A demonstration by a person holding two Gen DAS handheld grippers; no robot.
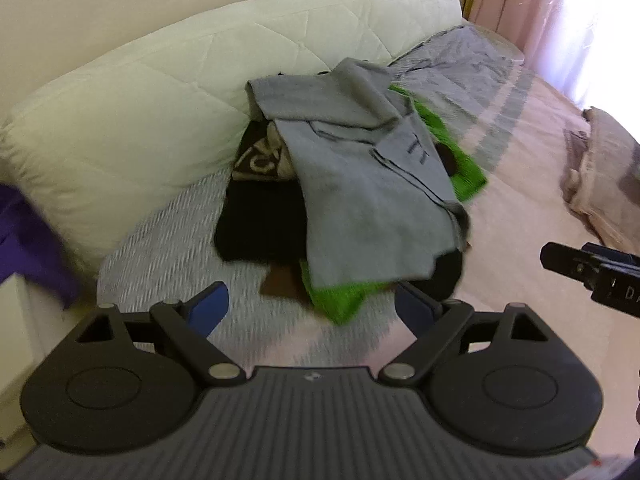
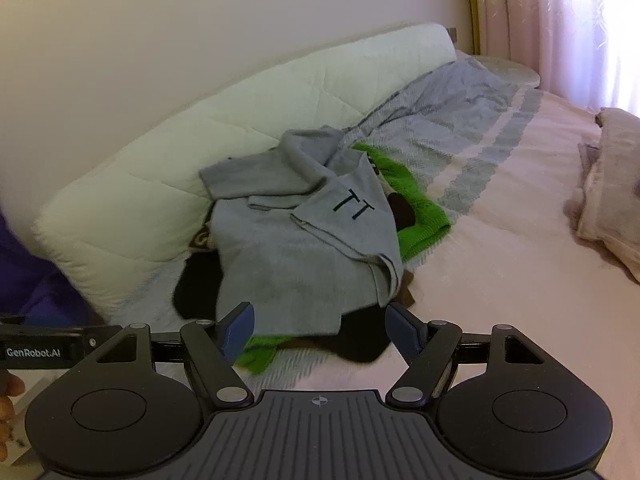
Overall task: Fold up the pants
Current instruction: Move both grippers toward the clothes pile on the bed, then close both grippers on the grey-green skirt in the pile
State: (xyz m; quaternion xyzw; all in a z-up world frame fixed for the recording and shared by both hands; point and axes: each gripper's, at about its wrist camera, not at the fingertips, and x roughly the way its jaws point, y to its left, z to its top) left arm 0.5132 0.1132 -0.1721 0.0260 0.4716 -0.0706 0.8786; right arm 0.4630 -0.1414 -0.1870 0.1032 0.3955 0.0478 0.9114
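Note:
Grey pants [image 1: 360, 200] [image 2: 300, 248] lie crumpled on top of a pile of clothes on the bed, with dark "TT" lettering on one fold. Under them show a bright green garment [image 1: 340, 300] [image 2: 420, 216] and a black garment [image 1: 260, 224] [image 2: 196, 288]. My left gripper [image 1: 312, 304] hangs open just in front of the pile's near edge, nothing between its blue pads. My right gripper [image 2: 320, 324] is open too, over the near hem of the pants and not gripping them. Each view catches the other gripper at its edge: the right gripper [image 1: 592, 272], the left gripper [image 2: 40, 344].
A white quilted bolster [image 1: 140, 120] [image 2: 160, 184] runs along the wall behind the pile. The bed's blanket [image 1: 520, 208] is pink with grey stripes. A folded pinkish cloth [image 1: 600, 176] [image 2: 612, 184] lies at the right. A purple sleeve [image 1: 32, 240] shows at the left, curtains at the back right.

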